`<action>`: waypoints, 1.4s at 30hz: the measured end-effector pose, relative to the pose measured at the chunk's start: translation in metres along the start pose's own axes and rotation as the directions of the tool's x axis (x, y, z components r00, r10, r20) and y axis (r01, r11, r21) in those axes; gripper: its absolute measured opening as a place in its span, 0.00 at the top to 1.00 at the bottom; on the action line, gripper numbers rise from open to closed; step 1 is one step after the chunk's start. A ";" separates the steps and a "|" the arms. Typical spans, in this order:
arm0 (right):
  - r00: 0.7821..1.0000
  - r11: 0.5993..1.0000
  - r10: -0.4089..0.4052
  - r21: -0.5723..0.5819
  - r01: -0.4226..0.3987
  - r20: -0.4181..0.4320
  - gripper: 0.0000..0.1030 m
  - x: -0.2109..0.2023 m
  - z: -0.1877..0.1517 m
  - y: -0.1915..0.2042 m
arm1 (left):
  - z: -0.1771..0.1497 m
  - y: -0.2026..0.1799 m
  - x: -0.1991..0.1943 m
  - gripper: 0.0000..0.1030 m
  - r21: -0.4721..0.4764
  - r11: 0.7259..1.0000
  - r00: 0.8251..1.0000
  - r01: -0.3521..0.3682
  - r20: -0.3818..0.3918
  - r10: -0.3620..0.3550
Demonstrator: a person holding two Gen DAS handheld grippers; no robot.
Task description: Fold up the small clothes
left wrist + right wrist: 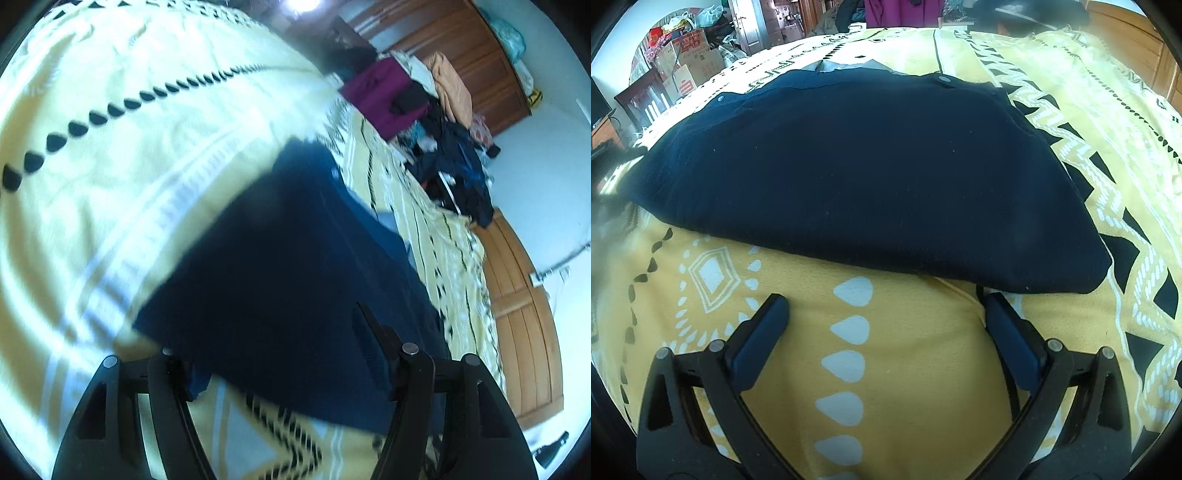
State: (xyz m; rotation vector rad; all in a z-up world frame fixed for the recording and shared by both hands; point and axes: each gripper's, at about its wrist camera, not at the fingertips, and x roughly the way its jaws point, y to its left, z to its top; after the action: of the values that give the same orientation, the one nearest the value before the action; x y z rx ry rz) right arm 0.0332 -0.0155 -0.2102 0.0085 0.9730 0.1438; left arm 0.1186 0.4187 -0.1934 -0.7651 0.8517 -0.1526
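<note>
One navy garment, folded flat, small buttons along edge, yellow blanket beneath

Bright daylight, heavy fisheye bending at the rims.
Left wrist view smeared, perhaps motion blur; ceiling lamp glares; right view sharp.

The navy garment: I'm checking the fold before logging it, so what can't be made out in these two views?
- Left wrist view: the navy garment is motion-blurred; its layers and edges smear.
- Left gripper: the garment covers the fingers' tips, so any grip is unreadable.
- Right wrist view: the garment's underside and far side are hidden by its own bulk.
- Clothes pile: too small and distant to identify the pieces.
</note>
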 end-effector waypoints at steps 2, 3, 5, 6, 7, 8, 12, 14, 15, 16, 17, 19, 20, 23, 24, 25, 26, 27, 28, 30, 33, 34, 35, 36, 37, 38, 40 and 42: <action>1.000 1.000 -0.003 0.000 0.003 0.003 0.00 -0.002 0.000 0.000 | 0.007 -0.001 0.011 0.33 0.007 1.000 1.000 -0.009 0.027 0.009; 1.000 1.000 -0.003 0.003 0.003 0.002 0.00 -0.003 0.001 0.000 | 0.010 -0.001 0.015 0.39 0.014 1.000 0.999 -0.011 0.035 0.011; 1.000 1.000 0.003 0.020 -0.003 -0.001 0.09 -0.011 0.004 -0.001 | 0.014 0.004 0.019 0.69 0.000 1.000 0.999 0.019 0.045 -0.019; 1.000 0.999 0.017 0.035 -0.017 0.001 0.19 -0.016 0.007 -0.002 | 0.015 0.005 0.021 0.89 -0.015 0.999 0.998 0.047 0.037 -0.046; 0.999 0.997 0.053 0.061 -0.053 0.005 0.24 -0.025 0.013 -0.001 | 0.016 0.006 0.021 0.90 -0.016 0.998 0.998 0.054 0.036 -0.053; 0.997 0.993 0.082 0.082 -0.083 0.012 0.27 -0.032 0.020 0.001 | 0.016 0.002 0.019 0.93 0.006 0.999 0.998 0.049 0.042 -0.049; 0.970 0.979 0.194 0.031 -0.200 0.147 0.20 -0.068 0.083 0.034 | 0.013 -0.034 0.006 0.95 0.216 0.976 0.996 -0.006 0.088 -0.014; 0.933 0.951 0.309 -0.036 -0.307 0.188 0.05 -0.070 0.134 0.062 | 0.012 -0.051 0.000 0.95 0.297 0.955 0.993 -0.023 0.115 -0.012; 0.917 0.934 0.357 -0.050 -0.354 0.177 0.04 -0.065 0.152 0.072 | 0.010 -0.057 -0.004 0.95 0.324 0.946 0.992 -0.029 0.125 -0.012; 0.890 0.902 0.431 -0.056 -0.428 0.151 0.04 -0.052 0.181 0.088 | 0.008 -0.064 -0.007 0.95 0.356 0.934 0.991 -0.039 0.136 -0.011; 0.863 0.870 0.492 -0.045 -0.490 0.112 0.03 -0.038 0.201 0.101 | 0.006 -0.074 -0.008 0.95 0.394 0.918 0.989 -0.047 0.146 -0.012; 0.793 0.793 0.609 0.019 -0.609 0.010 0.04 -0.001 0.239 0.126 | 0.002 -0.091 -0.009 0.95 0.452 0.890 0.987 -0.064 0.162 -0.012; 0.759 0.760 0.649 0.066 -0.646 -0.047 0.04 0.021 0.257 0.140 | -0.002 -0.100 -0.010 0.95 0.493 0.867 0.985 -0.078 0.173 -0.009; 0.711 0.738 0.674 0.122 -0.664 -0.201 0.04 0.068 0.286 0.178 | -0.013 -0.126 -0.012 0.95 0.596 0.796 0.980 -0.106 0.197 -0.016; 0.702 0.736 0.672 0.108 -0.668 -0.236 0.04 0.075 0.291 0.187 | -0.018 -0.131 -0.012 0.95 0.619 0.778 0.980 -0.110 0.200 -0.021; 0.702 0.741 0.664 0.102 -0.664 -0.257 0.04 0.079 0.292 0.192 | -0.021 -0.140 -0.010 0.95 0.652 0.750 0.979 -0.116 0.203 -0.026; 0.695 0.740 0.662 0.095 -0.666 -0.279 0.04 0.083 0.293 0.196 | -0.024 -0.148 -0.007 0.95 0.681 0.722 0.979 -0.120 0.203 -0.029; 0.691 0.738 0.662 0.092 -0.668 -0.290 0.04 0.085 0.293 0.196 | -0.027 -0.155 -0.004 0.95 0.705 0.698 0.979 -0.123 0.203 -0.033; 0.699 0.745 0.653 0.083 -0.662 -0.293 0.04 0.085 0.292 0.194 | -0.030 -0.162 -0.001 0.95 0.729 0.673 0.979 -0.123 0.201 -0.039; 0.716 0.756 0.643 0.075 -0.650 -0.272 0.24 0.084 0.286 0.182 | -0.036 -0.173 0.005 0.95 0.768 0.629 0.980 -0.120 0.194 -0.050; 0.711 0.741 0.672 0.170 -0.650 -0.208 0.78 0.086 0.270 0.142 | -0.048 -0.190 0.015 0.95 0.814 0.572 0.983 -0.103 0.170 -0.065; 0.725 0.741 0.671 0.180 -0.647 -0.156 0.82 0.079 0.261 0.122 | -0.053 -0.196 0.018 0.95 0.826 0.557 0.985 -0.091 0.157 -0.071; 0.730 0.739 0.672 0.194 -0.646 -0.127 0.86 0.074 0.254 0.109 | -0.058 -0.202 0.021 0.95 0.834 0.547 0.987 -0.072 0.138 -0.080; 0.734 0.734 0.672 0.214 -0.645 -0.093 0.88 0.067 0.244 0.094 | -0.063 -0.209 0.024 0.95 0.843 0.536 0.989 -0.048 0.115 -0.092; 0.739 0.729 0.671 0.233 -0.644 -0.059 0.89 0.060 0.235 0.077 | -0.070 -0.217 0.026 0.95 0.855 0.517 0.990 -0.028 0.096 -0.104; 0.745 0.725 0.667 0.253 -0.641 -0.024 0.90 0.051 0.224 0.058 | -0.077 -0.224 0.028 0.95 0.866 0.500 0.990 -0.009 0.076 -0.115; 0.756 0.718 0.654 0.288 -0.633 0.029 0.90 0.036 0.204 0.020 | -0.095 -0.243 0.035 0.94 0.889 0.456 0.990 0.044 0.021 -0.136; 0.766 0.718 0.640 0.313 -0.622 0.055 0.90 0.028 0.191 -0.010 | -0.117 -0.264 0.047 0.93 0.910 0.401 0.987 0.104 -0.046 -0.153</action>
State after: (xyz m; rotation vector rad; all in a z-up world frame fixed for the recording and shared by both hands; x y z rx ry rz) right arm 0.2075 -0.0109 -0.1260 0.6494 1.0102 0.6276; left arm 0.1095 0.1433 -0.0961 0.2462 0.5196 -0.6929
